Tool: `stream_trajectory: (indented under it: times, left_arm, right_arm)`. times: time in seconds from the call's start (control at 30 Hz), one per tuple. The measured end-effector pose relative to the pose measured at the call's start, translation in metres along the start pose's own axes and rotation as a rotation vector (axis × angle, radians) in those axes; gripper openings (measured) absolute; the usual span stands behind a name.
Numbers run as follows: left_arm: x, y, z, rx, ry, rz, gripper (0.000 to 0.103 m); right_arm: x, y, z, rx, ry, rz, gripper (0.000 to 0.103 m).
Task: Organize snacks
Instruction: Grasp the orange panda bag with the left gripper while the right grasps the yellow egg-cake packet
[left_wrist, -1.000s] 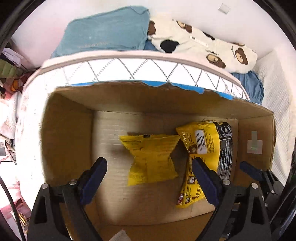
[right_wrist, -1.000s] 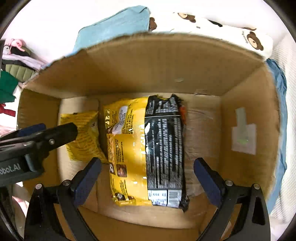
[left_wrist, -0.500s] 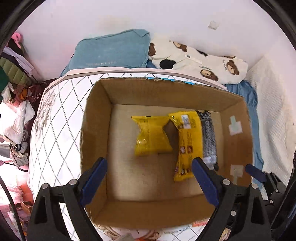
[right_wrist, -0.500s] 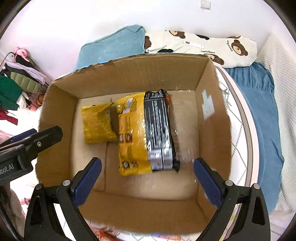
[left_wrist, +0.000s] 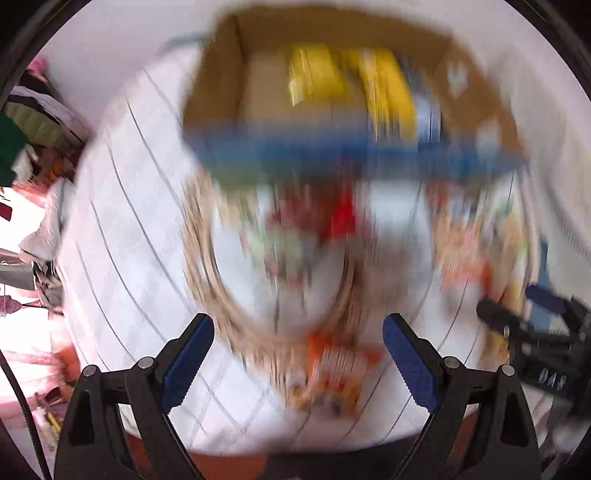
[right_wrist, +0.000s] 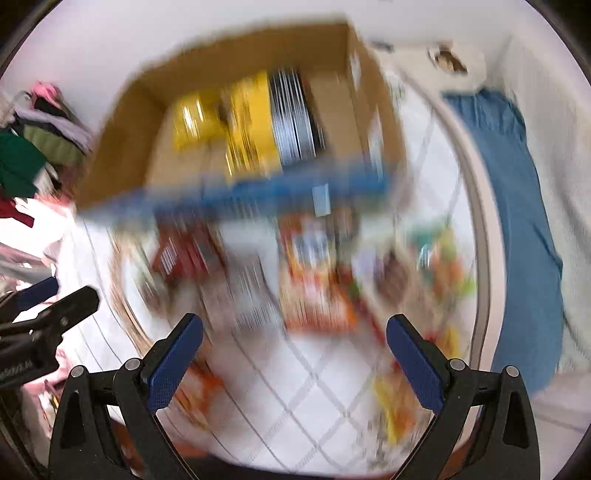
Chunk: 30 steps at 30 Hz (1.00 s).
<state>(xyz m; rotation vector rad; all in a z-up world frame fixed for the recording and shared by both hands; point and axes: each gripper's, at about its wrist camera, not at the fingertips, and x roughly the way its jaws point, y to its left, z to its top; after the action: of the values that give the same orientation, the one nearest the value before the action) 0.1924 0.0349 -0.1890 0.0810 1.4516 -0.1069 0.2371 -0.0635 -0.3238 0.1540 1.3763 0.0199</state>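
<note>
Inside the cardboard box (right_wrist: 129, 147) lie yellow snack packets (right_wrist: 251, 122) beside a black one (right_wrist: 291, 118); blurred colourful snacks (right_wrist: 314, 273) lie scattered just outside its blue-taped near wall.

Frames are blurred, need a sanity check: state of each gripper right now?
Left gripper: open, nothing between its pads.
Right gripper: open, nothing between its pads.

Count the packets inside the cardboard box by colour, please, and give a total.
Yellow packets: 2 (small one, large one)
Black packet: 1
Total in the cardboard box: 3
</note>
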Motion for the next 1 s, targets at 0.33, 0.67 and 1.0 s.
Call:
stream_trajectory:
  times: [0.33, 0.67, 1.0]
  left_arm:
    - [0.109, -0.030, -0.026, 0.105, 0.215, -0.060, 0.094]
    - [0.083, -0.019, -0.017, 0.003, 0.187, -0.147, 0.094]
    - [0.054, -0.035, -0.005, 0.015, 0.146, -0.188, 0.094]
  right_arm:
    - [0.099, -0.005, -0.070, 0.008, 0.037, -0.070, 0.103]
    - [0.124, 0.001, -0.057, -0.016, 0.135, -0.104, 0.103]
    - [0.010, -0.062, -0.070, 0.250, -0.025, 0.060, 0.083]
